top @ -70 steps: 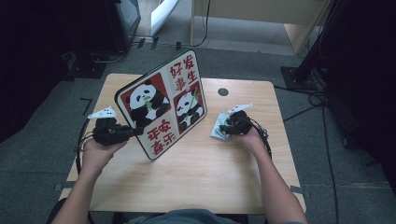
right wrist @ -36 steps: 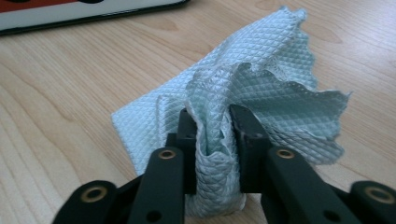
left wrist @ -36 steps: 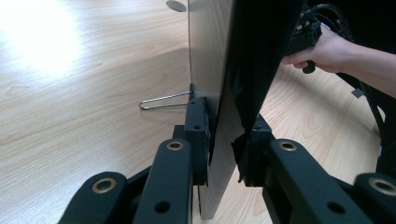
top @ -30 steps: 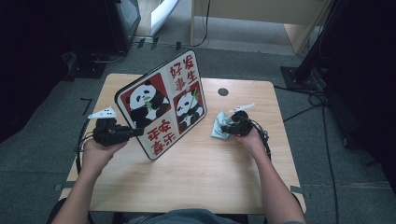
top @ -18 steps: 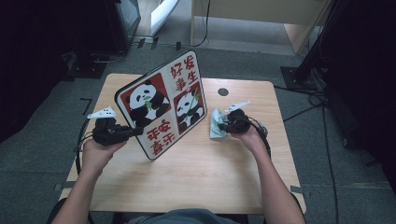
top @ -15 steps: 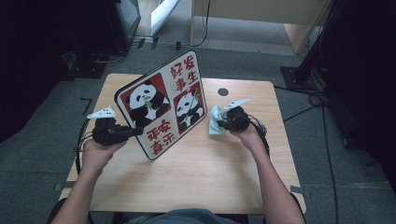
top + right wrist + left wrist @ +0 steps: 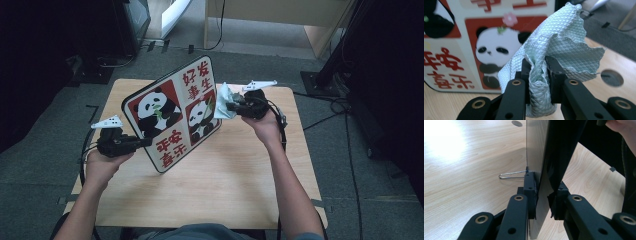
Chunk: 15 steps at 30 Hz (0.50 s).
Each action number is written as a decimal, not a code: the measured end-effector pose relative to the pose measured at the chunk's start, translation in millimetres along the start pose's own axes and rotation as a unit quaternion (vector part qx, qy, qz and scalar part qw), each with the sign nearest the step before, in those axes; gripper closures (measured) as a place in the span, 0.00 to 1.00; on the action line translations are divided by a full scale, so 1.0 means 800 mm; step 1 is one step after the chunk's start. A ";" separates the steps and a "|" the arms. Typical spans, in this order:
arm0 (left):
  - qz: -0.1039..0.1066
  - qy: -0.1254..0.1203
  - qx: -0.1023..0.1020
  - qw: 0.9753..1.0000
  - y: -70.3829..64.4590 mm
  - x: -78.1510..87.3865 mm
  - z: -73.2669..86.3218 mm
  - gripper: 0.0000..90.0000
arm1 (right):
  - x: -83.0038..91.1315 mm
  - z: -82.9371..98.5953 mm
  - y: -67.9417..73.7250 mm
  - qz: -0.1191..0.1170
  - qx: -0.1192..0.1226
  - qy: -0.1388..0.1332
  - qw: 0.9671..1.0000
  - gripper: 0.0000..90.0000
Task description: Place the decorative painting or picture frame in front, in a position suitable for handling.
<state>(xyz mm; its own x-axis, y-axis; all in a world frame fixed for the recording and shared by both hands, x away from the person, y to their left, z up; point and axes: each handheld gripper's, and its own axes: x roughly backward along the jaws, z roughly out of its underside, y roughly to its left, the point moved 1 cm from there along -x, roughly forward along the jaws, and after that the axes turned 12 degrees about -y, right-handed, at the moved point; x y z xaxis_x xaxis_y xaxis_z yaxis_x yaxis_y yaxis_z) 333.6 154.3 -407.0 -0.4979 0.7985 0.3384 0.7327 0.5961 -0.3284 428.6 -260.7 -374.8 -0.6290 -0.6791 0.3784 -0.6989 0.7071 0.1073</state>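
While the left gripper [image 7: 145, 142] pinches the board [image 7: 172, 112] by its edge, propping it tilted above the table [image 7: 225, 180] so its 2 pandas face up, the right gripper [image 7: 537, 75], clamped on a cloth [image 7: 556, 47], nears the top corner to wipe

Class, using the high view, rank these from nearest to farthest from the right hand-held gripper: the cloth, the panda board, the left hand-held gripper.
1. Cloth: clamped in the right hand-held gripper, at its tip.
2. Panda board: just left of the cloth, standing tilted.
3. Left hand-held gripper: farthest, at the board's lower left edge.
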 end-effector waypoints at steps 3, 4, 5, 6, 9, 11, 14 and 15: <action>0.000 0.003 -0.002 1.000 0.001 0.000 -0.001 0.88 | -0.003 -0.010 0.001 -0.003 0.004 -0.005 1.000 0.88; 0.001 0.003 -0.003 1.000 0.002 0.000 -0.001 0.88 | -0.003 -0.016 0.002 -0.005 0.003 -0.009 1.000 0.88; 0.001 0.003 -0.002 1.000 0.002 0.000 -0.001 0.88 | -0.003 -0.021 0.003 -0.007 0.006 -0.011 1.000 0.88; 0.002 0.004 -0.004 1.000 0.003 0.000 -0.002 0.88 | -0.002 -0.031 0.004 -0.007 0.012 -0.018 1.000 0.88; 0.003 0.005 -0.004 1.000 0.002 0.000 -0.002 0.88 | -0.001 -0.044 0.005 -0.011 0.018 -0.032 0.999 0.87; 0.003 0.006 -0.004 1.000 0.003 0.000 -0.002 0.88 | -0.001 -0.055 0.007 -0.015 0.026 -0.044 0.999 0.87; 0.003 0.007 -0.005 1.000 0.003 0.000 -0.002 0.88 | -0.001 -0.068 0.011 -0.014 0.030 -0.059 0.998 0.87; 0.003 0.008 -0.006 1.000 0.003 0.000 -0.003 0.88 | -0.001 -0.072 0.012 -0.015 0.032 -0.067 0.997 0.87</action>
<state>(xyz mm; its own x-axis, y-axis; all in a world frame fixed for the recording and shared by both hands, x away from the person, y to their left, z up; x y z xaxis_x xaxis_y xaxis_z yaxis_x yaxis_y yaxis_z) 336.4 155.0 -405.8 -0.4867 0.8002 0.3503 0.7411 0.5906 -0.3194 442.1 -241.6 -320.8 -0.6439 -0.7234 0.2494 -0.7360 0.6746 0.0566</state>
